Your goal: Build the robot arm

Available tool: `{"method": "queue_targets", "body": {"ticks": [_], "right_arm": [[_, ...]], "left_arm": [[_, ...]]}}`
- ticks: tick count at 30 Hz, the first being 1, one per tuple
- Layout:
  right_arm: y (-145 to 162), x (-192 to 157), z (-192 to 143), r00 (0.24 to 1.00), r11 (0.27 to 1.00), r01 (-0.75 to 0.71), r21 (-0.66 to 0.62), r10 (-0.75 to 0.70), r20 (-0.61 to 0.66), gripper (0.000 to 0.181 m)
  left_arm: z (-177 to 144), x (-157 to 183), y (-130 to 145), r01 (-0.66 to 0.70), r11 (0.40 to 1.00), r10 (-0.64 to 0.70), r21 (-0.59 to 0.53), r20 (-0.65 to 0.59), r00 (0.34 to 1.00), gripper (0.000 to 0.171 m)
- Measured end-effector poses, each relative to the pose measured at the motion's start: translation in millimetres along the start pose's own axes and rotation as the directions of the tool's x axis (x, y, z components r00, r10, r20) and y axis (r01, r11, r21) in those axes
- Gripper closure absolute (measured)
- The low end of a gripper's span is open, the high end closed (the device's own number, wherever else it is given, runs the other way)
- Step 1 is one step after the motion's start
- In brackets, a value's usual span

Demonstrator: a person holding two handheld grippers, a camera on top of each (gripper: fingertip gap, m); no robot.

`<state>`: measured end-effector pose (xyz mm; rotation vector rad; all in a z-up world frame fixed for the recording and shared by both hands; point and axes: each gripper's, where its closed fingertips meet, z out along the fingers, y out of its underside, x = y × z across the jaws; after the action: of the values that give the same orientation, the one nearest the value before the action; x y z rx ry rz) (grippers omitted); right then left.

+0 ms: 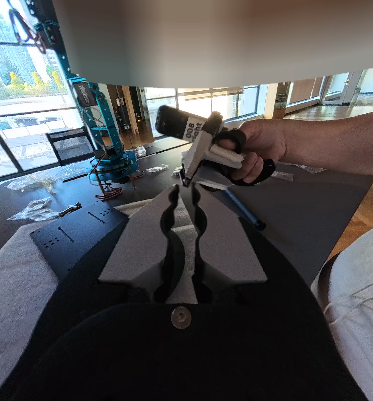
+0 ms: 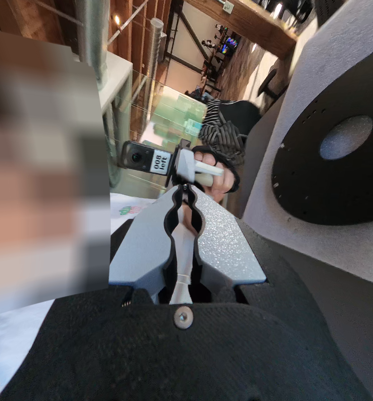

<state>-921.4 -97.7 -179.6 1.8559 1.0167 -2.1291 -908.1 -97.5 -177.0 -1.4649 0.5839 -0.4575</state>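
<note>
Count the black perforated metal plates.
2: a rectangular plate on white foam, left of the left tool; a round plate, right of the right tool. Others may be hidden.

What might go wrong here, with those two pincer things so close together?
1. The right gripper seems to pinch a tiny screw only at its very tips. It may slip out and be hard to spot on the dark table.
2. The left gripper, jaws slightly apart, sits almost against it, so a small bump might knock the screw loose.
</note>
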Motion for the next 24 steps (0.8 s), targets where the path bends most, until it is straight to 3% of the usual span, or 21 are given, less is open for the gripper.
{"method": "queue_targets", "body": {"ticks": [1, 3, 5, 7, 9, 14, 24], "right_arm": [[-2, 4, 0, 0.998, 0.999, 0.053, 0.001, -0.053, -0.044, 0.180], [-3, 23, -4, 0.944, 0.970, 0.237, -0.060, -0.244, -0.224, 0.180], [-5, 45, -12, 0.771, 0.871, 0.443, -0.213, -0.492, -0.405, 0.179], [0, 58, -13, 0.593, 0.743, 0.541, -0.394, -0.669, -0.449, 0.179], [8, 72, -13, 0.493, 0.660, 0.532, -0.530, -0.750, -0.440, 0.178], [17, 97, -15, 0.407, 0.568, 0.459, -0.683, -0.818, -0.406, 0.178], [23, 109, -16, 0.395, 0.522, 0.384, -0.762, -0.838, -0.376, 0.178]], "left_arm": [[-2, -3, 3, 0.007, 1.000, -0.007, -0.012, 0.013, 1.000, 0.153], [-10, -9, 9, 0.025, 0.999, -0.024, -0.038, 0.039, 0.999, 0.152], [-21, -16, 15, 0.052, 0.997, -0.048, -0.051, 0.070, 0.996, 0.151], [-32, -24, 21, 0.075, 0.995, -0.068, -0.065, 0.102, 0.992, 0.151], [-42, -31, 26, 0.084, 0.993, -0.072, -0.084, 0.131, 0.989, 0.151], [-59, -41, 29, 0.085, 0.992, -0.068, -0.090, 0.180, 0.981, 0.152], [-70, -38, 32, 0.095, 0.992, -0.077, -0.087, 0.190, 0.979, 0.153]]}}
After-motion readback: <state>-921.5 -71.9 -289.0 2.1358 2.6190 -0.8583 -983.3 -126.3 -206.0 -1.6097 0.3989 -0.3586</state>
